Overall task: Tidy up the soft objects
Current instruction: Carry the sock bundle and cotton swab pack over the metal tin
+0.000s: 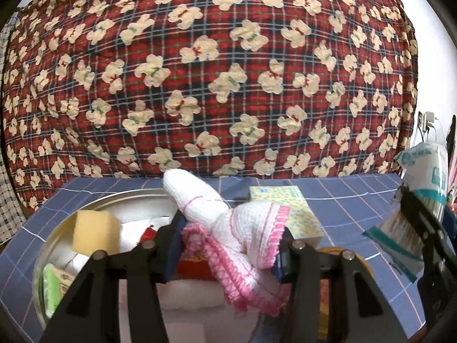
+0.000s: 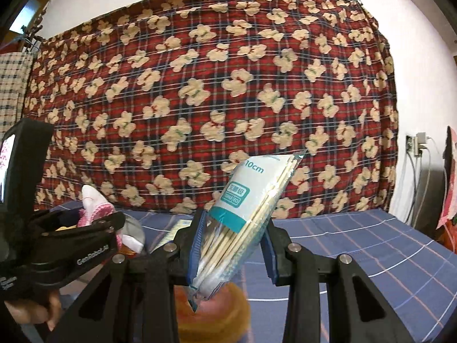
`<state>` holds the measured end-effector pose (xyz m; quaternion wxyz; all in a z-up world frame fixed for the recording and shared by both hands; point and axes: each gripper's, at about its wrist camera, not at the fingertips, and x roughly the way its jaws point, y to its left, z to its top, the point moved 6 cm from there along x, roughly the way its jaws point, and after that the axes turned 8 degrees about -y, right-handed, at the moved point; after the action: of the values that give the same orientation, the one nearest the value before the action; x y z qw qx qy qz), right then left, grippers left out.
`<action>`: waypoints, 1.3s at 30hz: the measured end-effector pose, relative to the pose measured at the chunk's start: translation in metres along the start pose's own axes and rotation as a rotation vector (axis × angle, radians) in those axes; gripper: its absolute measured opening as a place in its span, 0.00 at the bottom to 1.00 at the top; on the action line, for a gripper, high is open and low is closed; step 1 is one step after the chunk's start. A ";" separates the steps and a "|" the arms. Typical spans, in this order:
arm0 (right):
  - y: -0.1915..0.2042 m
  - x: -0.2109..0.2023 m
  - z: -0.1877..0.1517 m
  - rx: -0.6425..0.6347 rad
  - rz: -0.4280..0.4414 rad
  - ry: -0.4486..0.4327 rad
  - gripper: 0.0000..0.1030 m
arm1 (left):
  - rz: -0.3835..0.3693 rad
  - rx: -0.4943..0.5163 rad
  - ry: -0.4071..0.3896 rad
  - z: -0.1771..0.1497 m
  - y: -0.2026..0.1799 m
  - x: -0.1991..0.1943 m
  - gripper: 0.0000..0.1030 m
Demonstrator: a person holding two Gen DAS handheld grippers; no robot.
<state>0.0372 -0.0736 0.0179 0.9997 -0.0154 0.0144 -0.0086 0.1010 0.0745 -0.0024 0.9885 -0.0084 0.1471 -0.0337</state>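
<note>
Pink-trimmed white cloth (image 1: 242, 228) is pinched in your left tongs (image 1: 230, 237); your right tongs (image 2: 231, 245) clamp the skewer packet (image 2: 242, 211).

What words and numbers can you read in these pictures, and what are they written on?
"10cm": on the packet of wooden sticks held in the right gripper.
"GenRobot.AI": on the side of the left gripper, seen from the right wrist.
The teal label on the packet has characters too small to read.
The print on the yellow patterned box is too blurred to read.
</note>
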 end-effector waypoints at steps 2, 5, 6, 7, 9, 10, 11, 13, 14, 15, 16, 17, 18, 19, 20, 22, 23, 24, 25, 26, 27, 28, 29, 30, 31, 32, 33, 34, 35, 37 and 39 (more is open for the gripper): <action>0.008 0.001 0.000 0.005 0.020 0.004 0.38 | 0.007 -0.004 -0.005 0.001 0.006 -0.001 0.48; 0.026 0.004 0.000 -0.005 0.056 0.005 0.38 | 0.024 -0.006 -0.012 0.004 0.017 -0.001 0.48; 0.032 0.004 0.001 -0.010 0.068 0.001 0.38 | 0.029 -0.008 -0.013 0.005 0.022 -0.001 0.48; 0.037 0.004 0.002 -0.013 0.078 -0.002 0.38 | 0.036 -0.010 -0.015 0.005 0.026 -0.001 0.48; 0.049 0.005 0.003 -0.018 0.103 -0.005 0.38 | 0.059 -0.017 -0.017 0.006 0.039 -0.001 0.48; 0.054 0.006 0.003 -0.021 0.113 -0.005 0.38 | 0.062 -0.028 -0.012 0.006 0.044 -0.001 0.48; 0.060 0.007 0.003 -0.024 0.125 -0.004 0.38 | 0.055 -0.048 -0.004 0.005 0.050 0.000 0.48; 0.067 0.008 0.003 -0.025 0.140 -0.003 0.38 | 0.061 -0.056 0.004 0.004 0.057 0.000 0.48; 0.071 0.009 0.004 -0.026 0.147 -0.004 0.38 | 0.067 -0.059 0.003 0.004 0.061 -0.001 0.48; 0.075 0.009 0.004 -0.027 0.154 -0.005 0.38 | 0.067 -0.060 0.000 0.005 0.062 -0.002 0.48; 0.078 0.009 0.005 -0.026 0.159 -0.005 0.38 | 0.067 -0.061 -0.003 0.006 0.064 -0.003 0.48; 0.080 0.010 0.005 -0.026 0.164 -0.004 0.38 | 0.069 -0.062 -0.004 0.006 0.067 -0.004 0.48; 0.084 0.011 0.006 -0.025 0.171 -0.004 0.38 | 0.070 -0.065 -0.004 0.007 0.069 -0.005 0.48; 0.087 0.012 0.006 -0.024 0.178 -0.002 0.38 | 0.071 -0.071 -0.002 0.007 0.072 -0.005 0.48; 0.090 0.013 0.006 -0.023 0.185 0.000 0.38 | 0.075 -0.080 -0.002 0.008 0.076 -0.006 0.48; 0.099 0.016 0.008 -0.023 0.203 0.002 0.38 | 0.091 -0.084 -0.003 0.010 0.083 -0.007 0.48; 0.103 0.017 0.008 -0.023 0.212 0.002 0.38 | 0.105 -0.081 -0.004 0.011 0.088 -0.007 0.48; 0.108 0.019 0.009 -0.022 0.223 0.000 0.38 | 0.119 -0.079 -0.002 0.012 0.093 -0.007 0.48; 0.113 0.020 0.010 -0.021 0.234 0.000 0.38 | 0.124 -0.084 0.002 0.011 0.097 -0.007 0.48; 0.117 0.022 0.011 -0.017 0.245 0.000 0.38 | 0.126 -0.094 0.008 0.011 0.103 -0.007 0.48; 0.122 0.023 0.011 -0.012 0.257 0.000 0.38 | 0.132 -0.104 0.013 0.011 0.109 -0.006 0.48; 0.127 0.025 0.012 -0.009 0.267 0.002 0.38 | 0.148 -0.111 0.016 0.011 0.118 -0.006 0.48; 0.131 0.027 0.012 -0.006 0.274 0.004 0.38 | 0.160 -0.113 0.016 0.011 0.122 -0.006 0.48; 0.136 0.029 0.012 -0.003 0.283 0.007 0.38 | 0.179 -0.112 0.014 0.011 0.128 -0.007 0.48; 0.140 0.031 0.012 0.000 0.292 0.011 0.38 | 0.200 -0.108 0.011 0.011 0.133 -0.008 0.48; 0.144 0.032 0.012 0.002 0.298 0.013 0.38 | 0.223 -0.102 0.009 0.011 0.138 -0.009 0.48; 0.149 0.035 0.012 0.005 0.309 0.016 0.38 | 0.241 -0.099 0.010 0.012 0.143 -0.010 0.48; 0.152 0.036 0.012 0.007 0.315 0.018 0.38 | 0.257 -0.097 0.012 0.012 0.148 -0.010 0.48; 0.155 0.038 0.011 0.009 0.323 0.021 0.38 | 0.273 -0.097 0.017 0.011 0.154 -0.011 0.48; 0.163 0.043 0.011 0.021 0.341 0.037 0.38 | 0.305 -0.099 0.027 0.010 0.164 -0.011 0.48; 0.169 0.050 0.010 0.045 0.358 0.058 0.38 | 0.325 -0.099 0.038 0.008 0.172 -0.011 0.48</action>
<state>0.0906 0.0948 0.0214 0.9846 0.0098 0.0455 0.1685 0.1041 0.2467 0.0034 0.9764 -0.0323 0.1666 0.1338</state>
